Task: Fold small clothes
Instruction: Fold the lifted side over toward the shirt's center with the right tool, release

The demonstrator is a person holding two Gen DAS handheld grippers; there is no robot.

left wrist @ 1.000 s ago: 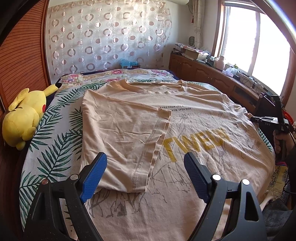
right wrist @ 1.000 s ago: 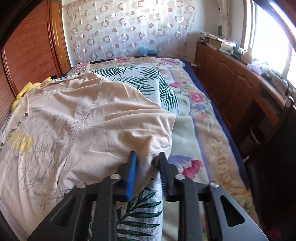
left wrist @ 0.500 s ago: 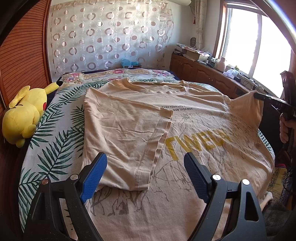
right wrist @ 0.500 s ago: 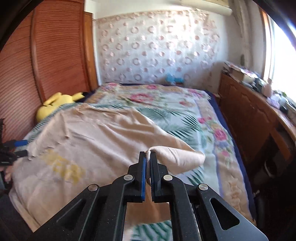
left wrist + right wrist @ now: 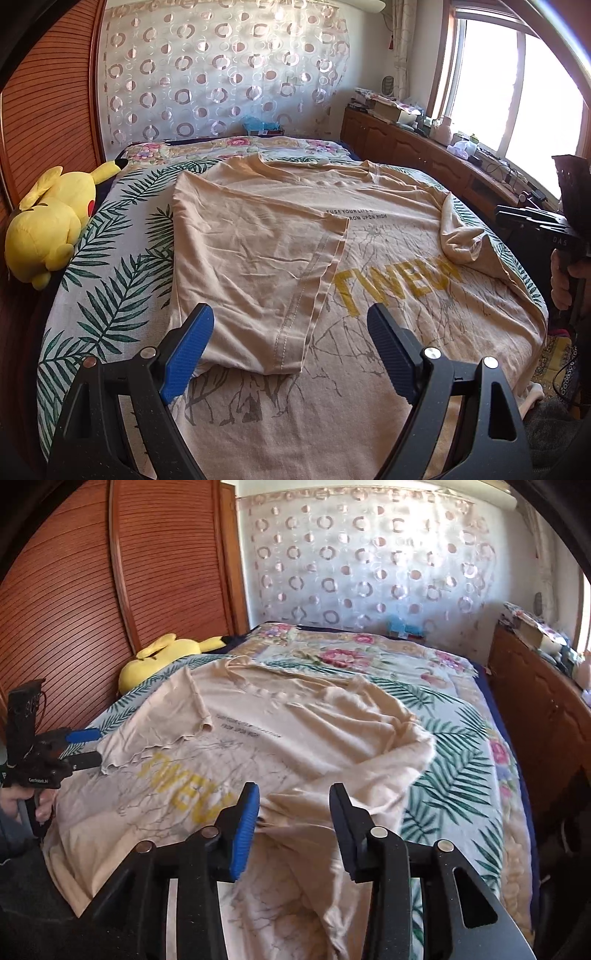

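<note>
A beige T-shirt (image 5: pixel 258 240) with yellow letters lies spread on the bed, its left side folded inward over the chest. My left gripper (image 5: pixel 288 321) hangs open just above the shirt's near hem, with nothing between its fingers. The shirt's right sleeve (image 5: pixel 461 240) lies bunched on the shirt's right shoulder. My right gripper (image 5: pixel 293 794) is above that side of the T-shirt (image 5: pixel 295 731) and its jaws are opening. Cloth shows below the gap, but neither pad presses on it. From each wrist view the other gripper shows at the bed's edge: right gripper (image 5: pixel 498 216), left gripper (image 5: pixel 86 747).
A leaf-and-flower bedspread (image 5: pixel 110 295) covers the bed. A yellow plush toy (image 5: pixel 48 221) lies at its left edge, against the slatted wooden doors (image 5: pixel 110 590). A low wooden cabinet (image 5: pixel 406 147) with clutter on top runs along the window side.
My right gripper lifted the right sleeve, carried it inward over the shirt, then opened and let it drop in a bunch. The left gripper stayed put.
</note>
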